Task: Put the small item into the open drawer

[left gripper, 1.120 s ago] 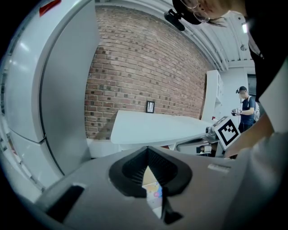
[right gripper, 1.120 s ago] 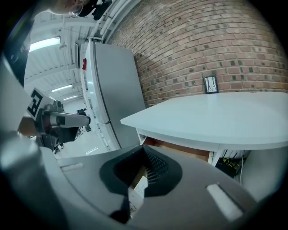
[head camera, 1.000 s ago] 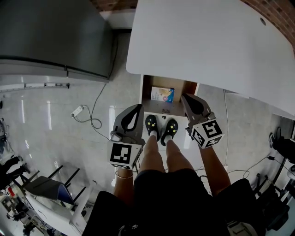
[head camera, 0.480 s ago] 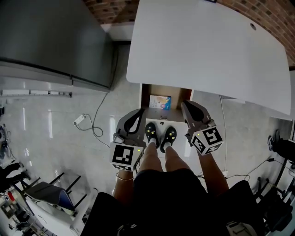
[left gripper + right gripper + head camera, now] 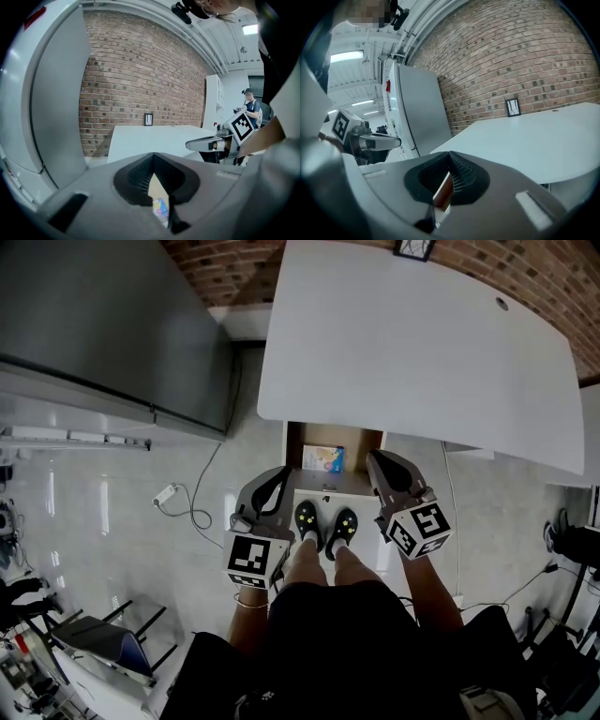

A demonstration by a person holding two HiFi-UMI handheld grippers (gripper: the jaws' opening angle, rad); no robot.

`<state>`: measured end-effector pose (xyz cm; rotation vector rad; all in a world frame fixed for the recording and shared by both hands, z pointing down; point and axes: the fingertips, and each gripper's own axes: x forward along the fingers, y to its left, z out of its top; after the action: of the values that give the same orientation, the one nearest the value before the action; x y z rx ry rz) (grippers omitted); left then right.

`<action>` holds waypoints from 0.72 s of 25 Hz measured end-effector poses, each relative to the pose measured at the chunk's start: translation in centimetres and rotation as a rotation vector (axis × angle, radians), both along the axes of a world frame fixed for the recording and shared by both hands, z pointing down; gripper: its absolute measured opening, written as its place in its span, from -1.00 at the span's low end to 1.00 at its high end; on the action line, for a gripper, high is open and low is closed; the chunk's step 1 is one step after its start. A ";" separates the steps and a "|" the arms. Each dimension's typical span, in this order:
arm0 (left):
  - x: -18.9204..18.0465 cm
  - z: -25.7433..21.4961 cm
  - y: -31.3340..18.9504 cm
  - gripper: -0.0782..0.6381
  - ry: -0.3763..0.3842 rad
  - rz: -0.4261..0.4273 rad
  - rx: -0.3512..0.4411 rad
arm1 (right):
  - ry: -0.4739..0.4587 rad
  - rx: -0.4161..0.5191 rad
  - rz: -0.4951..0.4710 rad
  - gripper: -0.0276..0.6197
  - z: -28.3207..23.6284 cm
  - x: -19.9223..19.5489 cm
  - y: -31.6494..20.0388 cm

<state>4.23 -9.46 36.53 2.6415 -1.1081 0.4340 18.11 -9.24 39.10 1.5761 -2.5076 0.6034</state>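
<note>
Change since a second ago: both hand-held grippers have lifted and drawn back from the drawer, which now shows smaller in the head view. The small blue-and-white printed box [image 5: 323,458] has stayed put inside the open wooden drawer [image 5: 364,448]. It lies ahead of and below the tips of both grippers, roughly midway between them, with neither touching it.

Left grey hand-held gripper [image 5: 279,474]: jaws together, nothing held. The box only shows past its closed tips, well beyond them. Right grey hand-held gripper [image 5: 378,463]: jaws together too, empty, with only the drawer's brown wall beyond.

Judgement: the item is placed and released, so the task looks done. The drawer is still open, and the task asks nothing more of it.

Counts, big to small:
- 1 white rounded tabletop [image 5: 412,362], ahead of and above both grippers.
- 1 tall grey metal cabinet [image 5: 103,324], off the left gripper's outer side.
- 1 open drawer, under the table edge, just ahead of the tips.
- 2 grippers, each with 1 black-and-white marker cube.
- 2 black shoes with yellow dots [image 5: 307,517], between the grippers.
- 1 small box, probably a carton; the print is too small to read.
</note>
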 end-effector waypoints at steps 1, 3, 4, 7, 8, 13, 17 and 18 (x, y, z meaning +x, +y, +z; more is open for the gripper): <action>0.1 -0.3 0.0 -0.79 0.000 0.001 0.005 | -0.001 0.006 -0.002 -0.88 -0.4 0.0 0.0; 0.3 -1.0 0.1 -0.79 0.000 0.005 0.013 | -0.007 0.015 -0.006 -0.88 -1.3 0.0 0.3; 0.5 -1.4 0.2 -0.79 0.001 0.008 0.016 | -0.011 0.020 -0.008 -0.88 -1.8 0.0 0.4; 1.1 -2.3 0.2 -0.79 0.005 0.020 0.030 | -0.022 0.039 -0.012 -0.88 -3.2 0.1 0.5; 1.2 -2.6 0.3 -0.79 0.008 0.024 0.034 | -0.025 0.044 -0.012 -0.88 -3.5 0.1 0.5; 1.7 -4.1 0.8 -0.79 0.036 0.029 0.051 | -0.044 0.060 -0.021 -0.88 -5.0 0.0 1.0; 2.0 -5.4 0.8 -0.79 0.046 0.030 0.071 | -0.053 0.079 -0.033 -0.88 -6.5 -0.3 1.2; 2.1 -5.8 0.8 -0.79 0.051 0.029 0.076 | -0.056 0.084 -0.035 -0.88 -6.8 -0.4 1.3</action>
<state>6.29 -8.67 30.75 2.7208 -1.0925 0.3339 17.71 -7.92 32.30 1.5602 -2.6280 0.5526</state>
